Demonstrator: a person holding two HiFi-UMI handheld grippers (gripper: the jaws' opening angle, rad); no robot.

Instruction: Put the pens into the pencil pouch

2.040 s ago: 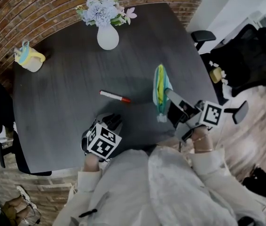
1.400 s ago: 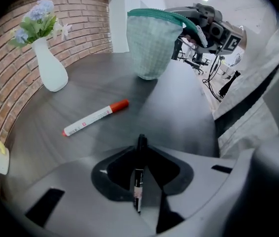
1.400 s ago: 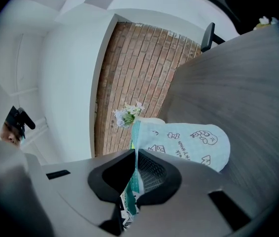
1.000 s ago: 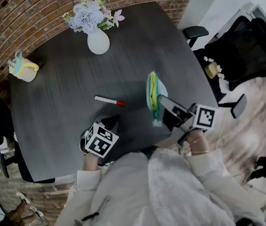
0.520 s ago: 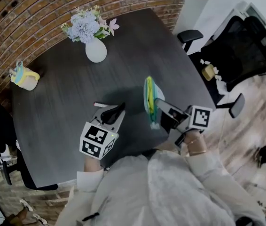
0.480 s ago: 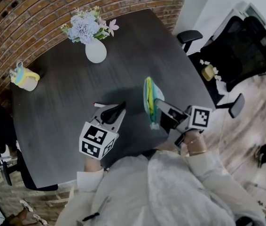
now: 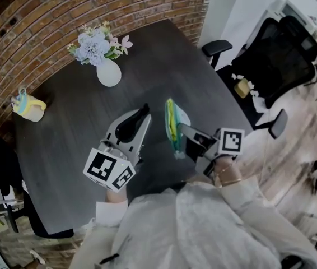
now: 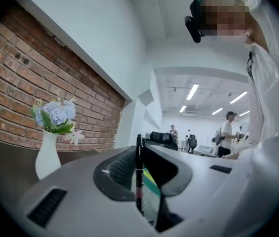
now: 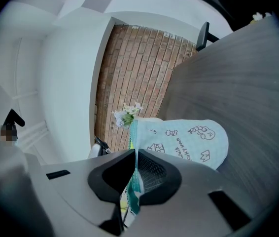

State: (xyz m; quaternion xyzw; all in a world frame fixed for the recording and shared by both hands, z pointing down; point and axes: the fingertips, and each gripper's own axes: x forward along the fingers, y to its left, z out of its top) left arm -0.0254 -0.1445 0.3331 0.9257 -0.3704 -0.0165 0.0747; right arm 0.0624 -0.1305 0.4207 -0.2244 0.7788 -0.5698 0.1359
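Right now my left gripper has its jaws clamped on the middle of a pen. The pen stands crosswise to them, upright in the left gripper view. The pencil pouch hangs on edge, held by my right gripper, whose jaws are pinched tight on the pouch's near end. The pen sits just to the left of the pouch, level with its side rather than over its opening. I judge the left hand, being the nearer one, must tip the pen's long axis along the pouch and feed it in endwise. Whether the pouch mouth gapes, I cannot tell.
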